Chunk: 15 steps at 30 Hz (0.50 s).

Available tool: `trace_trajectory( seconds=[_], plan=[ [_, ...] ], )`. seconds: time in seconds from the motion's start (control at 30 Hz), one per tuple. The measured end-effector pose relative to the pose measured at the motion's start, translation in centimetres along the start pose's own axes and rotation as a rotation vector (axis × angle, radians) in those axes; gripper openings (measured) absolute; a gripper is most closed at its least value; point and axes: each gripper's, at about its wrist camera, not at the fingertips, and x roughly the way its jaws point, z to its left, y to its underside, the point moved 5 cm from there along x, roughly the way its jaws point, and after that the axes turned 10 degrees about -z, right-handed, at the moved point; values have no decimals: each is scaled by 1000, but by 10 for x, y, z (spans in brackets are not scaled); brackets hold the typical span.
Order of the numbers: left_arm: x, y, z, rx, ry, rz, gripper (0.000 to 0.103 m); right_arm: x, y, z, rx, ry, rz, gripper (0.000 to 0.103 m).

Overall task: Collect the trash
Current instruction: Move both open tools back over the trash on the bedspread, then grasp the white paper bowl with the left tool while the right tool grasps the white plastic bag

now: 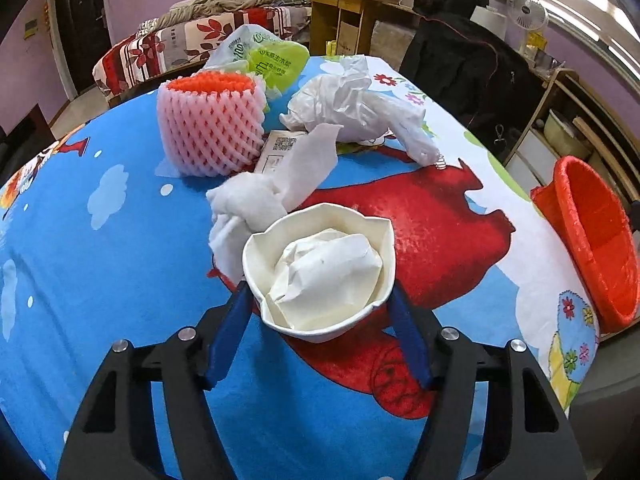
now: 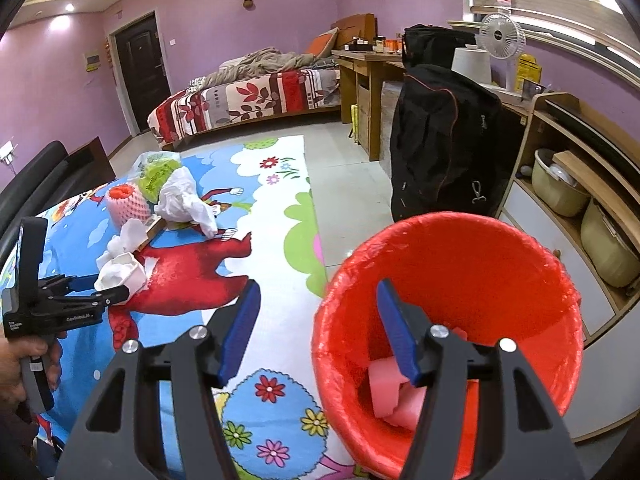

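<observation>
My left gripper [image 1: 320,300] is shut on a crumpled white paper cup [image 1: 320,268] stuffed with paper, held above the blue cartoon tablecloth [image 1: 120,260]. Behind it lie a white tissue wad [image 1: 248,204], a pink foam fruit net [image 1: 212,124], a white plastic bag [image 1: 352,104], a small card [image 1: 280,152] and a green packet [image 1: 276,60]. The red-lined trash bin [image 1: 592,236] stands off the table's right edge. My right gripper [image 2: 316,300] is open and empty above the table's edge, next to the bin [image 2: 460,264], which holds pink foam pieces [image 2: 392,392]. The left gripper with the cup [image 2: 120,272] shows at left.
A black jacket over a chair [image 2: 440,140] stands behind the bin. Wooden shelves with tubs [image 2: 580,184] are at right. A bed [image 2: 248,96] and a desk [image 2: 368,68] are at the back. A black sofa [image 2: 36,176] is at left.
</observation>
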Motion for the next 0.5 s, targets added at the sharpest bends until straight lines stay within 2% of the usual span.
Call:
trace_trajectory(
  seconds=[0.33, 0.5],
  plan=[
    [-33, -1, 11, -40, 27, -60, 60, 29, -7, 39, -28, -55, 15, 59],
    [-49, -5, 22, -65, 15, -96, 60, 50, -19, 66, -48, -94, 14, 59]
  ],
)
